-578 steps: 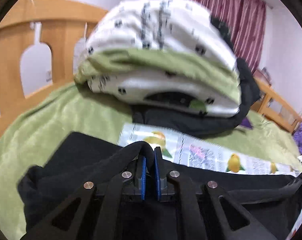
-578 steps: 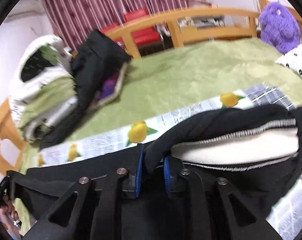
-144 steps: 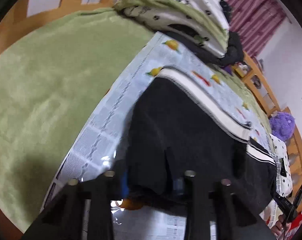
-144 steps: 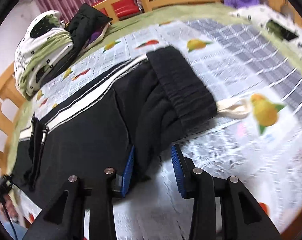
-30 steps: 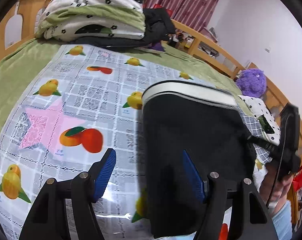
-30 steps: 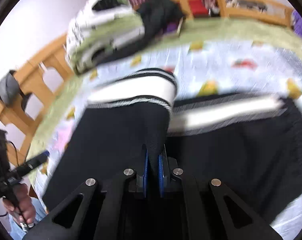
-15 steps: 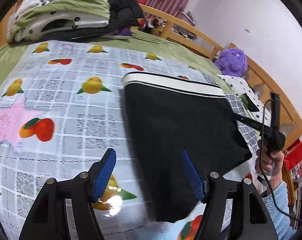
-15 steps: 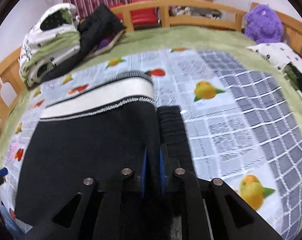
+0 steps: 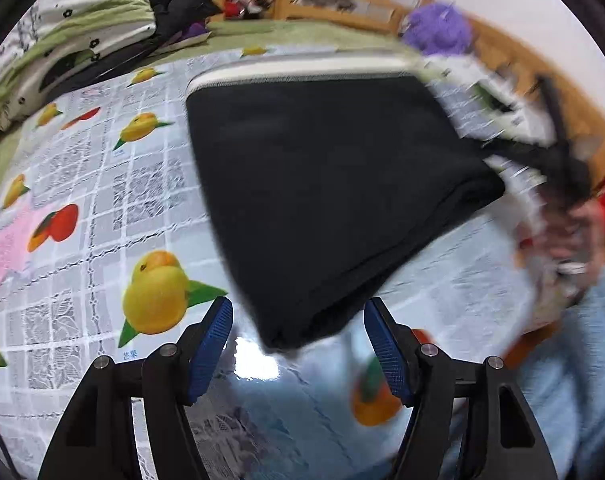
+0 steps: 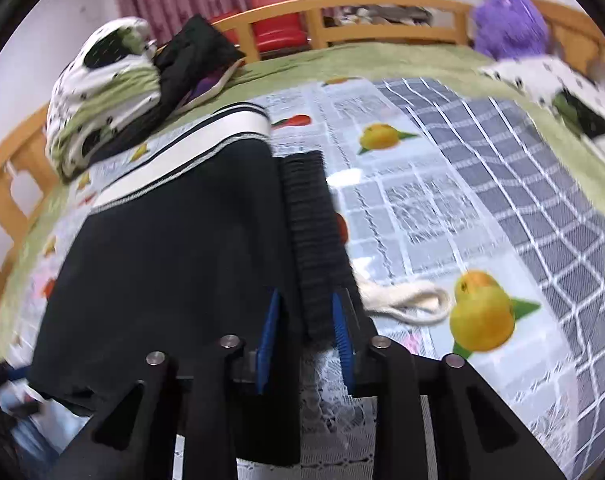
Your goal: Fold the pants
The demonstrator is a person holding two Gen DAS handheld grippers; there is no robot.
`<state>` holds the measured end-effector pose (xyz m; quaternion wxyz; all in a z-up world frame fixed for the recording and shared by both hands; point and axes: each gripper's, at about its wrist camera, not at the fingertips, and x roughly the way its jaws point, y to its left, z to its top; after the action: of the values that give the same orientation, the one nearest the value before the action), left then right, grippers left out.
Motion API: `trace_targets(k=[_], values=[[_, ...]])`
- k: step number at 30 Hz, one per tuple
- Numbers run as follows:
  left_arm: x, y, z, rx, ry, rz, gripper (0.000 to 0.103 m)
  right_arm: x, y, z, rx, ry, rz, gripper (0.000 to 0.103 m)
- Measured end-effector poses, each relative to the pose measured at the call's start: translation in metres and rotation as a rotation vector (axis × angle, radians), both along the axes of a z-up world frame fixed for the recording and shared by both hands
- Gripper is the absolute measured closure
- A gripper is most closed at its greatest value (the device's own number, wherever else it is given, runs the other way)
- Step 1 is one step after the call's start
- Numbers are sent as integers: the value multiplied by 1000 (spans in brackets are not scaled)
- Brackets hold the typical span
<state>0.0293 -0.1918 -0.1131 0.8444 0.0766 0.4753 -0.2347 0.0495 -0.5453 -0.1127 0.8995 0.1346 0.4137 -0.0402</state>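
Observation:
Black pants (image 9: 326, 184) with a white side stripe lie folded flat on a fruit-print plastic cloth (image 9: 102, 200). My left gripper (image 9: 298, 316) is open, its blue pads either side of the near corner of the fold, not touching it. In the right wrist view the pants (image 10: 170, 240) show the ribbed waistband (image 10: 314, 232) and a white drawstring (image 10: 402, 300). My right gripper (image 10: 304, 312) is open a little, its pads apart around the waistband's near end.
A pile of white and green bedding (image 10: 102, 92) and a black garment (image 10: 194, 56) lie at the far left of the bed. A purple plush toy (image 10: 510, 24) sits by the wooden bed rail (image 10: 382, 4). A patterned pillow (image 10: 554, 84) lies at right.
My right gripper has opened and let go of the pants, which now lie folded. My left gripper stays open and has swung to face the fold's near corner.

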Motion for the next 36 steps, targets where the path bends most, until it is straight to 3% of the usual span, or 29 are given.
trace_targets(k=[1,2,5,7,9,11,14,16,18,20,21,23,26,30,35,36], values=[[6,-6,-7,49,-20,42,68,0,-2,-2,4,-1,-6,70],[12,-5,-10,54,-40,88,81,-1,-3,-4,4,0,-10,68],[16,15,-5,-24,-109,197,84,-2,-6,-8,35,2,-4,67],[19,28,-7,-28,-86,221,86,-4,-5,-8,54,10,3,67],[20,38,-8,-49,-38,205,85,-8,0,-3,2,3,1,67],[18,47,-3,-50,-12,184,74,-10,4,5,-35,-17,7,67],[14,59,17,-61,-17,178,58,-8,2,17,16,-77,12,67],[18,61,24,-65,-16,170,56,5,4,22,50,-107,23,66],[24,58,28,-54,-9,162,56,25,8,15,54,-70,28,58],[29,54,31,-31,-3,154,56,46,13,-1,58,-8,22,58],[30,53,34,-21,-5,141,56,49,17,-4,34,-20,8,59],[27,52,41,-4,-23,114,56,48,27,6,-1,-60,77,95],[19,59,54,1,-44,92,53,34,10,25,72,-131,47,94],[21,77,74,-1,-90,126,47,45,4,1,42,-9,-6,93],[38,96,103,-25,-117,181,46,35,1,24,22,-44,-39,80],[41,98,108,-28,-120,183,46,31,-3,32,24,-66,-58,71]])
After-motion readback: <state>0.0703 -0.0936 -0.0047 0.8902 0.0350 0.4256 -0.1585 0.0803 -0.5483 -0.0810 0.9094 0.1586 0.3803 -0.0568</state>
